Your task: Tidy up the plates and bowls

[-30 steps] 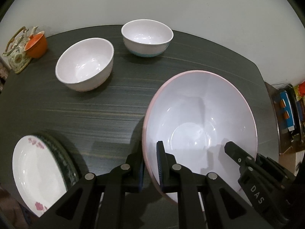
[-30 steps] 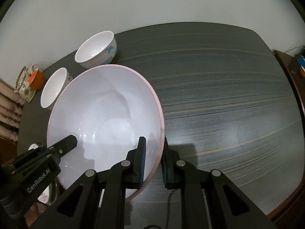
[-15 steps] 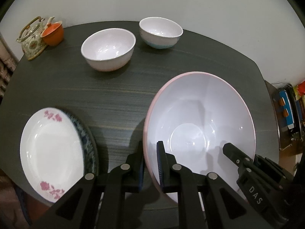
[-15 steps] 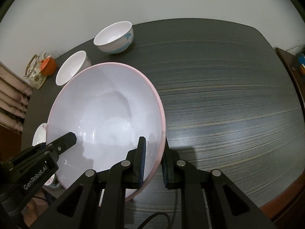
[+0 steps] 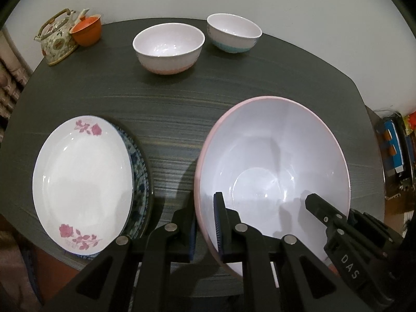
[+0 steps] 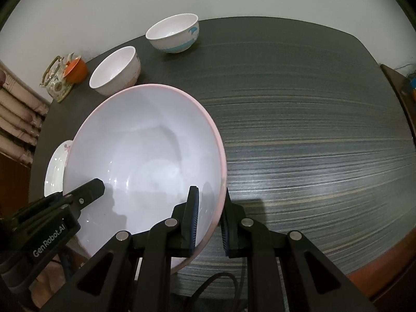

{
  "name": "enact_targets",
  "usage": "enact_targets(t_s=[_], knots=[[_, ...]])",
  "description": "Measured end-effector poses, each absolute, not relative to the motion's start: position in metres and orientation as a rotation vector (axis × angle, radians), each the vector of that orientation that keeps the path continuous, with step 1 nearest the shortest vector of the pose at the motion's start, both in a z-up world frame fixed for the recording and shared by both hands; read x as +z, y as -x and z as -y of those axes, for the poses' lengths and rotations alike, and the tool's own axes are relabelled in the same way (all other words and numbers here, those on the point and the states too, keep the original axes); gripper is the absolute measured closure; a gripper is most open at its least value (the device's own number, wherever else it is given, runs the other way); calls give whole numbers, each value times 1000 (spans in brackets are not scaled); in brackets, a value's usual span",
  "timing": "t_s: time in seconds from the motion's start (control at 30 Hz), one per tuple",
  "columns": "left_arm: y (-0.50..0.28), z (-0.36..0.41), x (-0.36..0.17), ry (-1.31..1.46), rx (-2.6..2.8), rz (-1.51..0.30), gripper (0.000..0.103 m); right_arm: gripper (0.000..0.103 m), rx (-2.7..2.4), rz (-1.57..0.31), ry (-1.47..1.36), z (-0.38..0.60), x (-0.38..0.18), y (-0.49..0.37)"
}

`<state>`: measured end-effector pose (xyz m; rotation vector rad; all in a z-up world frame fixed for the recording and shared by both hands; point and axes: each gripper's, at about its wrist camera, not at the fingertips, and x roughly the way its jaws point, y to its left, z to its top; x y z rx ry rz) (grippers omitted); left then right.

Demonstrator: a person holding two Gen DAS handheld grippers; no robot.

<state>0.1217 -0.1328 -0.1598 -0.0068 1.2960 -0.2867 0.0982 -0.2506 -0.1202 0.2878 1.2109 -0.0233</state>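
Right now both grippers are clamped on the rim of the big pink bowl point(image 5: 273, 171); the left gripper point(image 5: 205, 223) pinches its left edge, one pad inside the white hollow and one outside on the pink wall; the right gripper point(image 6: 209, 221) pinches the opposite edge the same way. So the bowl hangs between the two tools, mouth facing up and tipped a little; being round, it has no long axis to speak of; whether its base touches the dark table point(image 6: 312, 130) I cannot tell. Just left of the left gripper lies a white flowered plate point(image 5: 80, 182) stacked on a blue-patterned plate point(image 5: 139, 171). Well ahead of the tools stand a white-and-pink small bowl point(image 5: 168, 48) and a white-and-blue small bowl point(image 5: 234, 36), both upright; farther left sit a teapot point(image 5: 57, 41) and an orange cup point(image 5: 85, 30).
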Motion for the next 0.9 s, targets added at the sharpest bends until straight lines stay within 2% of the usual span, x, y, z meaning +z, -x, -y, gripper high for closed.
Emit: enact_targets(t_s=[0.9], knots=[[-109,133,-180,3,-275,-1326,91,88,-23,-1232,-280,237,-128,-88]])
